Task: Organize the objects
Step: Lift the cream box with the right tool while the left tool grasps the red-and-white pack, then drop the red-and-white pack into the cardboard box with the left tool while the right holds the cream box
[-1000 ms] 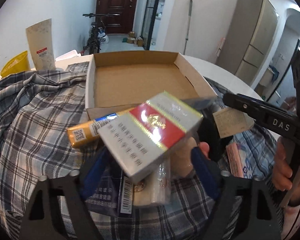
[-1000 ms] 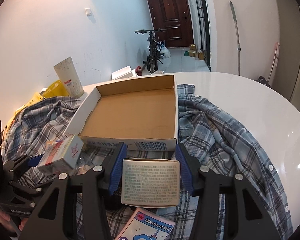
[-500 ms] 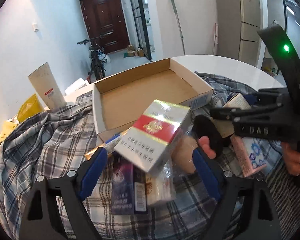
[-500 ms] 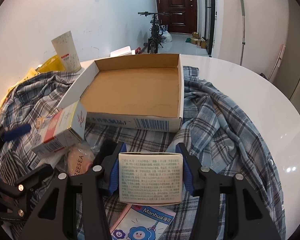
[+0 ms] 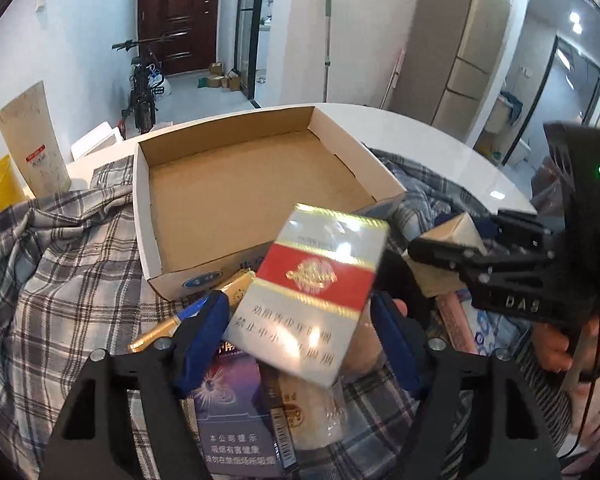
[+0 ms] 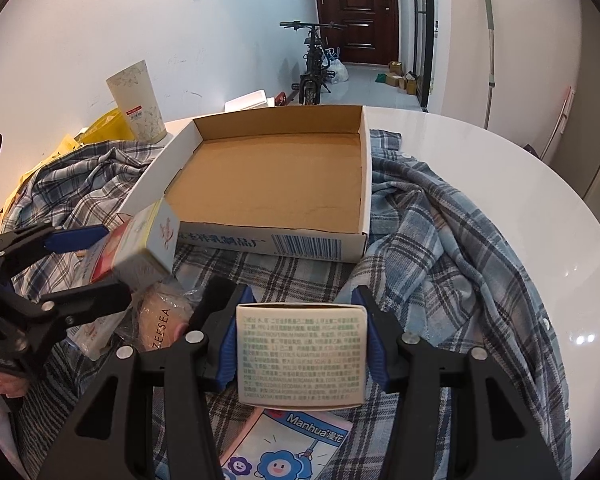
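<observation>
Cardboard tray [image 6: 276, 184] on plaid shirt [image 6: 452, 248] on round table [image 6: 500, 168]; paper cup [image 6: 134, 100] behind-left; Manhua packet [image 6: 288, 444] in front.

My pads [image 5: 204, 332]: blue rubbery, matt. Cigarette pack [image 5: 312, 296]: glossy film. Tray [image 6: 276, 176]: raw matt cardboard. Shirt [image 6: 440, 240]: soft plaid cloth.

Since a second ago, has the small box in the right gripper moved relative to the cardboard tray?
Cannot tell. The right gripper holds the small box just short of the cardboard tray; the near wall looks slightly farther off, but the camera tilted too.
</observation>
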A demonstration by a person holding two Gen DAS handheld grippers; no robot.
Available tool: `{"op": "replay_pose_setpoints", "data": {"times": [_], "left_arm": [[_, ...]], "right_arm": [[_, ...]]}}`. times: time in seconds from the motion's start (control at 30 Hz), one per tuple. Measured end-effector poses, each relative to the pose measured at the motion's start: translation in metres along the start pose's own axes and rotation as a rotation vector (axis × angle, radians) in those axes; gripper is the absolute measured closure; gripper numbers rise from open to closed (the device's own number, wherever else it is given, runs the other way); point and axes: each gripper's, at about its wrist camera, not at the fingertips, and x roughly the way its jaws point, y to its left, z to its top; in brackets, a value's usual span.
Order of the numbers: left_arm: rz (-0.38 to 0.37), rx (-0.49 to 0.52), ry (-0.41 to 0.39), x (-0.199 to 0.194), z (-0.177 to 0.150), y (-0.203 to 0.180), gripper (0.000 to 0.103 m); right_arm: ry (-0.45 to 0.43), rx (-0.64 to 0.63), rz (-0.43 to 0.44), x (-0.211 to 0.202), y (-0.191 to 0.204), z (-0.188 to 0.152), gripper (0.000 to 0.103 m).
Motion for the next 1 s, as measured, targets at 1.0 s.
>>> {"op": "replay_pose_setpoints", "data": {"times": [1.0], "left_arm": [[0.187, -0.057, -0.529, -0.083, -0.019, -0.001, 0.045]], "right_arm": [[-0.281, 0.062, 0.076, -0.048, -0.006, 0.005, 0.053]]}}
